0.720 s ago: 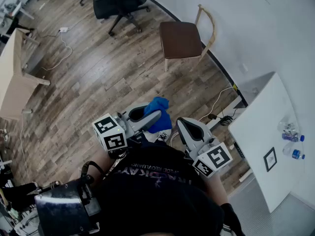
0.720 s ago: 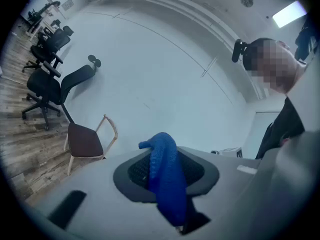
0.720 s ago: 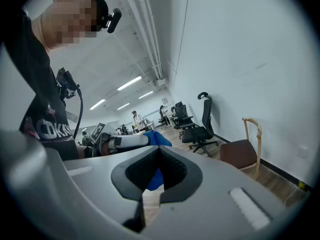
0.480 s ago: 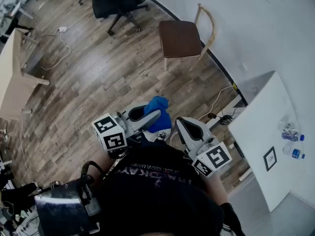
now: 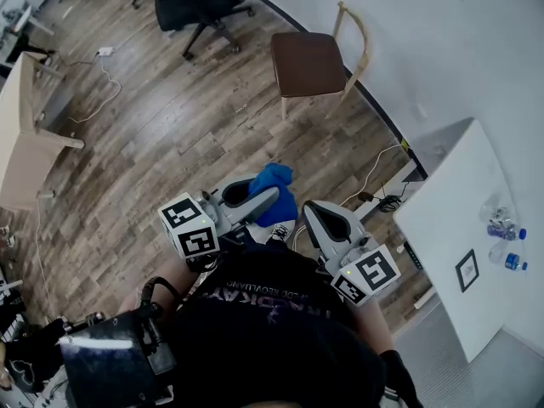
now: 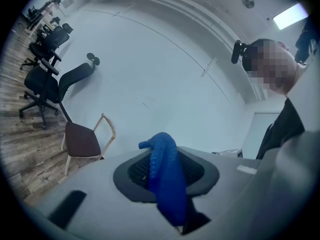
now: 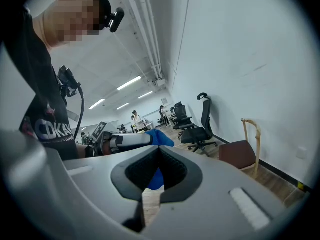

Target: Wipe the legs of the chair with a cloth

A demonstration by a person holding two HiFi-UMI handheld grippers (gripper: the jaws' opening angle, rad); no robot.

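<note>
**A:** How does the person carry the two tools?

**B:** Both are held close in front of the chest, side by side. The left gripper (image 5: 270, 195) points about level toward the wall. The right gripper (image 5: 311, 212) tips slightly downward beside it.

**A:** And their jaws?

**B:** The left one is clamped on the blue cloth (image 6: 165, 176), which bulges over the dark ribbed pads and hangs in a fold below them. The right one has its jaws pressed together with nothing between.

**A:** What is the cloth like?

**B:** Soft, with a knobbly surface, bunched into a thick roll.

**A:** Where is the chair?

**B:** The chair (image 5: 310, 65) stands well apart from both grippers, against the white wall (image 5: 442, 49), on the wood-plank floor (image 5: 170, 134). It has a dark brown squarish seat, slim pale wooden legs and a curved pale wooden back rail. A black office chair (image 5: 204, 2) on castors stands near it.
</note>
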